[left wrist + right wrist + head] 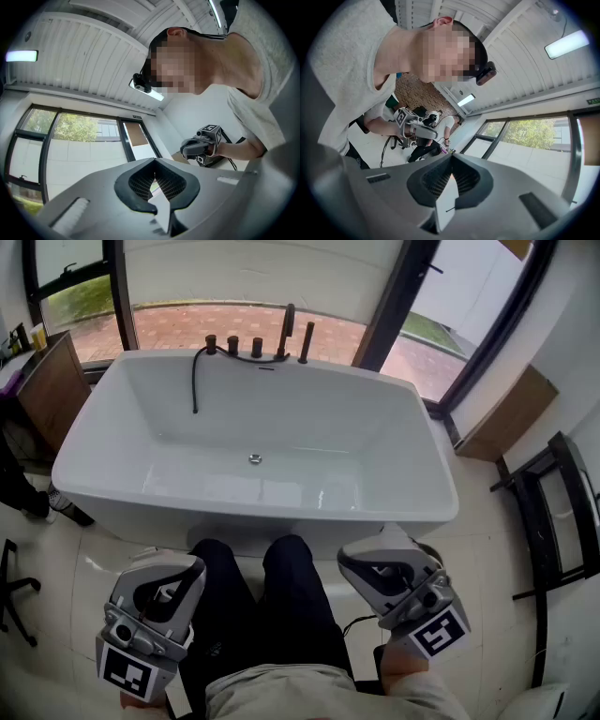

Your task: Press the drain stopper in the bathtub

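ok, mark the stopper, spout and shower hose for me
Stopper (255, 458): head view, centre of the small metal cap.
Spout (288, 329): head view, mid-height of the tallest dark column.
Hose (195, 381): head view, middle of the stretch hanging straight down.

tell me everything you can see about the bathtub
The bathtub is white, glossy and freestanding, a rounded rectangle with sloping inner walls, and holds no water that shows. A small round metal stopper sits in the middle of its bottom. Dark taps stand on the far rim, and a dark hose hangs down the inner wall. It stands on a pale floor.
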### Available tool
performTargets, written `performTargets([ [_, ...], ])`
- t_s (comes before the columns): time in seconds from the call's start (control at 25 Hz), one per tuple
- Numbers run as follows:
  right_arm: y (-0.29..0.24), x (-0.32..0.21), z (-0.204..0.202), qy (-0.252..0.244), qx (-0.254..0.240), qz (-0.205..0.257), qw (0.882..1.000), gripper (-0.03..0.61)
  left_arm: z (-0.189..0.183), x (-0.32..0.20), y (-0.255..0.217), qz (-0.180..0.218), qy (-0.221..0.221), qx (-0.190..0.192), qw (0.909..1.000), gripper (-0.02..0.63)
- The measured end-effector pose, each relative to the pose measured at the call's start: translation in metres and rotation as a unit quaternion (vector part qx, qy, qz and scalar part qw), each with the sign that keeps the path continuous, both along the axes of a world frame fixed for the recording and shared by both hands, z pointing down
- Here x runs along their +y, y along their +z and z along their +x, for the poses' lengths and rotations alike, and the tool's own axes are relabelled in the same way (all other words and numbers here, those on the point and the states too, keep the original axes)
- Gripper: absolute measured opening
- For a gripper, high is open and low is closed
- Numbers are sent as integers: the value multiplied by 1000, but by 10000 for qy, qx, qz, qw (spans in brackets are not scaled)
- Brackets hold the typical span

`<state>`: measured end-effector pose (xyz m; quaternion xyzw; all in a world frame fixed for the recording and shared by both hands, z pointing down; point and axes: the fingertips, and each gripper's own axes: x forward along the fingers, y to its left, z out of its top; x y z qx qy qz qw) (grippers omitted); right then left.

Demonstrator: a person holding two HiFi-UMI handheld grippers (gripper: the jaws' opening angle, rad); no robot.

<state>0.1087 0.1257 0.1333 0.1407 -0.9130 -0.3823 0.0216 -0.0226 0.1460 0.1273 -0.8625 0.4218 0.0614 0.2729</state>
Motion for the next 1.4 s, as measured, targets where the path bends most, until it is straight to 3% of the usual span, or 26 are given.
performTargets([
  [0.64,23,-39,-1,187,41,-405,9990,0,-11,-38,33,-464,-64,87,9989,8],
  [1.04,65,-86,-7,318,269,-1226,9916,0,-40,-81,68,-1134,-352,247,9926,8],
  [1.2,90,-121,-12,396,449,-1596,9854,0,-53,-113,84,-1320,-417,130,9903,8],
  [1.4,132,-171,-20,295,1053,-2005,9736,0,-67,-164,108,-1372,-352,38,9899,8],
])
